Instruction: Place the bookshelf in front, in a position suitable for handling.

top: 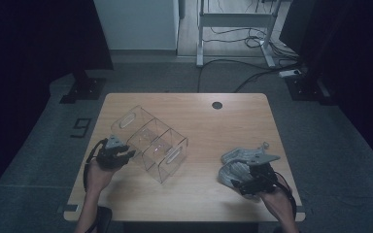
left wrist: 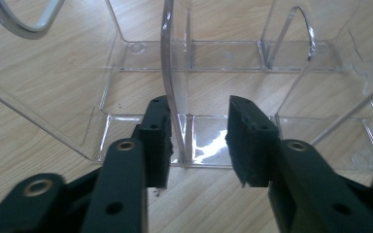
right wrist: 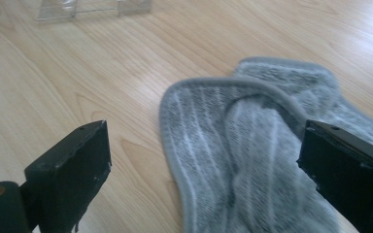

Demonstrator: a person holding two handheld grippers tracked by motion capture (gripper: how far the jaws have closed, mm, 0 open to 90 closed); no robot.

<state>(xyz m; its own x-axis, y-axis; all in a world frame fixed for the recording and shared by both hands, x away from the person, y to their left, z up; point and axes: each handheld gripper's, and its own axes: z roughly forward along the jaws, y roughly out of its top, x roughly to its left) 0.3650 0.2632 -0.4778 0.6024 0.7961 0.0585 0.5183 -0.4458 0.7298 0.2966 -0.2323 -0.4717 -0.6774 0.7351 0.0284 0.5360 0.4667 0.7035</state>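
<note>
My left tongs [left wrist: 199, 141] straddle a wall of the clear plastic organizer [top: 150, 143], not yet pinching it. My right tongs [right wrist: 204, 165] hang wide open over the grey cloth [right wrist: 252, 145] on the desk [top: 213, 194]; wiping looks unstarted.

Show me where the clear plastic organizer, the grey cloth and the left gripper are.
clear plastic organizer [top: 151, 141], high view, on its middle compartment.
grey cloth [right wrist: 243, 145], right gripper view, on its striped middle.
left gripper [left wrist: 199, 131], left gripper view, midway between its fingertips, around the organizer's wall.
</note>
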